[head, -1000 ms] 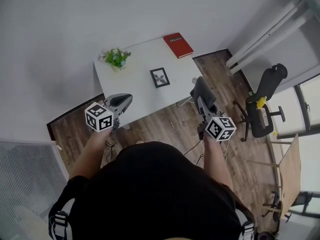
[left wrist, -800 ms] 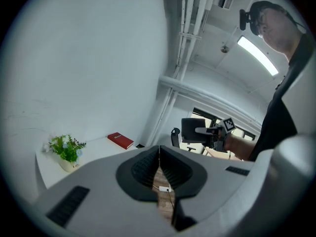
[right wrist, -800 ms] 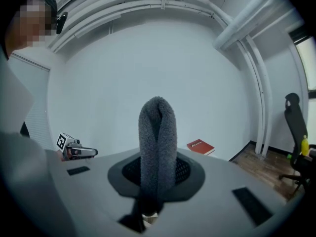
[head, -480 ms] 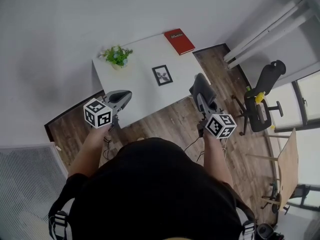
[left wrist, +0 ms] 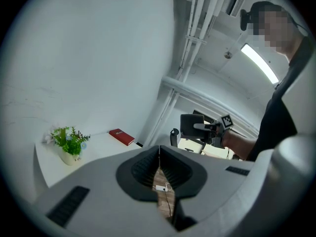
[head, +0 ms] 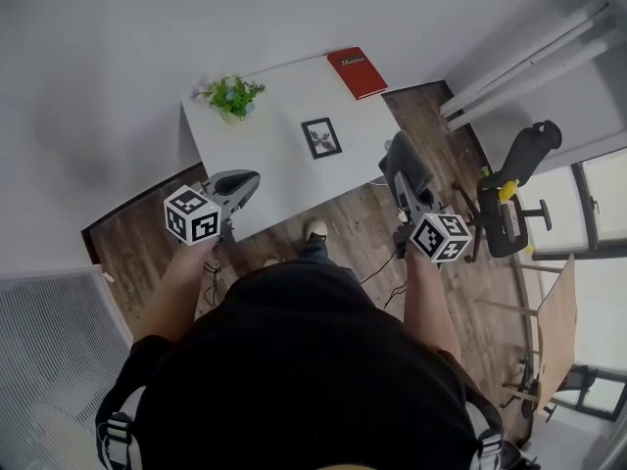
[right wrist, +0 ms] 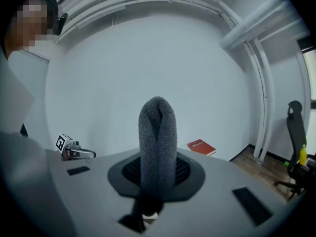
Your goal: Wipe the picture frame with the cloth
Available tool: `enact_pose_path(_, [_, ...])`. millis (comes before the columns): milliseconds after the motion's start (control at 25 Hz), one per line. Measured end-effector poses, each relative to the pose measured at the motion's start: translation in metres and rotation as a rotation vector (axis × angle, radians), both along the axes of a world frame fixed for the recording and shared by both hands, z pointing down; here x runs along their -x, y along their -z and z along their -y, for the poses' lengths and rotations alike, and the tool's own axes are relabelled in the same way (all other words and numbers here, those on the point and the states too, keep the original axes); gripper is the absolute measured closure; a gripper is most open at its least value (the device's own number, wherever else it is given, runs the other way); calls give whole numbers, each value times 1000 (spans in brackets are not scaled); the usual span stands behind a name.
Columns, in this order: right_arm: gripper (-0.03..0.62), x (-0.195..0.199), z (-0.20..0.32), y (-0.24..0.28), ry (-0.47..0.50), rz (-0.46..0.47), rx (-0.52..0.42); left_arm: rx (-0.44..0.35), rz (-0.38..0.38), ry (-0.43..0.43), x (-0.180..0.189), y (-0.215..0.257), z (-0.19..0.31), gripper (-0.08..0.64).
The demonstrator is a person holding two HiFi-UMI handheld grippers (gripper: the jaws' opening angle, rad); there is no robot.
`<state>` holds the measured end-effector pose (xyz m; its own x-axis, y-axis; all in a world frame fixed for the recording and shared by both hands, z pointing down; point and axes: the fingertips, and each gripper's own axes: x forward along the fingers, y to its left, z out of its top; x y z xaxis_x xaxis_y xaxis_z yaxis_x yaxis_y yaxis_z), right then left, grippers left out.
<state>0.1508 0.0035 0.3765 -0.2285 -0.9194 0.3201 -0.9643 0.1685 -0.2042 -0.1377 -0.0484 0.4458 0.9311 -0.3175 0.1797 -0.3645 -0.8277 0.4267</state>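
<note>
The right gripper (right wrist: 157, 181) clamps the folded grey cloth (right wrist: 158, 137) in its jaws; the left gripper (left wrist: 159, 157) shows jaws pressed together, empty. The picture frame (head: 321, 137) lies on the table (head: 260, 169) well ahead of both jaws; wiping is judged not yet begun.

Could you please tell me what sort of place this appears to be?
Probably a small office or workroom: a white table with a red book and potted plant, a black office chair nearby, and wood-plank flooring.
</note>
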Motion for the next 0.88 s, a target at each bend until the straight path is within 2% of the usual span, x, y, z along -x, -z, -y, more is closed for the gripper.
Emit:
enact_pose_path(200, [548,-10,24,-1,15,2,-19,-10,21,40,9,1,8,549])
enact_pose_path(400, [548,-9,61,0,71,9,-38,-13,49,91,13,0,25,549])
enact_pose_path(880, [548,-40,160,-16,170,7,-7,28,76,154,-31,-14,86,548])
